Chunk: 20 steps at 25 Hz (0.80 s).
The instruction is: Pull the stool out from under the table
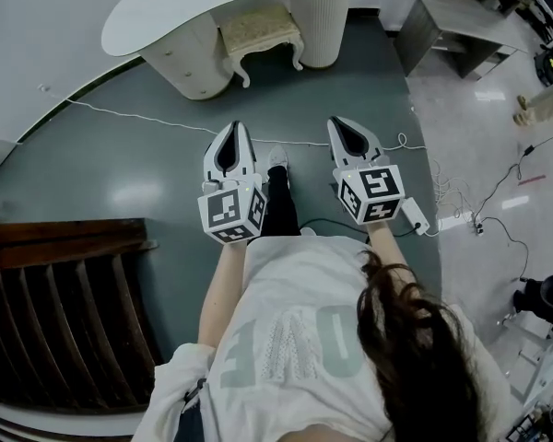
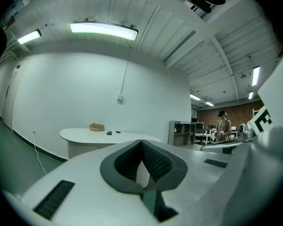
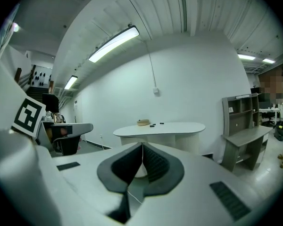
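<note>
Dark wooden stairs (image 1: pixel 64 311) fill the lower left of the head view, and a thin white cable (image 1: pixel 138 118) runs across the grey-green floor (image 1: pixel 147 191) above them. At the upper left and centre stands the white table (image 1: pixel 166 7), its curved top resting on two pale bases. The stool (image 1: pixel 261 35) sits between those bases at the top centre, its cream seat partly under the tabletop and its curved front legs on the floor, well apart from both grippers. Below it, left of centre, the left gripper (image 1: pixel 235 132) points up the frame toward the table. In the left gripper view its jaws are pressed together with nothing held, and the table shows beyond them at centre left with a small basket (image 2: pixel 96 126) on top. A white shoe (image 1: pixel 276 157) shows between the two grippers. Right of centre the right gripper (image 1: pixel 344 125) points the same way, level with the left one. In the right gripper view its jaws are likewise closed tight and empty, with the table straight ahead. A white power strip (image 1: pixel 415 215) lies on the floor just right of that gripper, its cords trailing toward the right edge. A grey shelf (image 1: pixel 452 26) stands in the upper right, beside the table. In the left gripper view a person (image 2: pixel 222 126) stands far off at the right.
</note>
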{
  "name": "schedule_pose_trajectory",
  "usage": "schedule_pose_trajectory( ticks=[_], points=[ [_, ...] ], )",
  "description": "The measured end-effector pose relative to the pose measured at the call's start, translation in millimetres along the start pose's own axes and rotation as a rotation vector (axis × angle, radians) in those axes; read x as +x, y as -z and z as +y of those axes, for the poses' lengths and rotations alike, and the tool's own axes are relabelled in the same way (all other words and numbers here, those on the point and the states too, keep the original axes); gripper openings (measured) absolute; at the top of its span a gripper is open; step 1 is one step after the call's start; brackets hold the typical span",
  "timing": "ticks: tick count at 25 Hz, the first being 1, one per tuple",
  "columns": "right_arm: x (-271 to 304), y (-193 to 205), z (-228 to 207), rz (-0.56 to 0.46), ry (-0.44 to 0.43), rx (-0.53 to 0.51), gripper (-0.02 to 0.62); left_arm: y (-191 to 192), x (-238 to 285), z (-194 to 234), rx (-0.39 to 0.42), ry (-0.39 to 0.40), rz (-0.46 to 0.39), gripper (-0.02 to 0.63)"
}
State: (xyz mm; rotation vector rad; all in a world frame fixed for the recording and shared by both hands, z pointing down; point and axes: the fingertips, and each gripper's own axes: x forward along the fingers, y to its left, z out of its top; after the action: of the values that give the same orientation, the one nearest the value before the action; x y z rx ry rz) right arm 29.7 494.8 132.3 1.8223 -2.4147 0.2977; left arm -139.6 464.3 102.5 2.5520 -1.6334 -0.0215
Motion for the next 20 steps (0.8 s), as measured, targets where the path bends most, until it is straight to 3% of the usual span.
schedule_pose_trajectory(
  ticks=[10, 20],
  points=[
    [114.6, -40.0, -48.8, 0.007, 0.054, -0.020, 0.031, -19.3, 133.9, 55.9, -0.032, 0.003, -0.008, 0.028],
    [296.5, -93.7, -65.1, 0.010, 0.044, -0.052, 0.031, -35.1, 283.6, 157.0, -0.049, -0.009, 0.004, 0.028]
  ],
)
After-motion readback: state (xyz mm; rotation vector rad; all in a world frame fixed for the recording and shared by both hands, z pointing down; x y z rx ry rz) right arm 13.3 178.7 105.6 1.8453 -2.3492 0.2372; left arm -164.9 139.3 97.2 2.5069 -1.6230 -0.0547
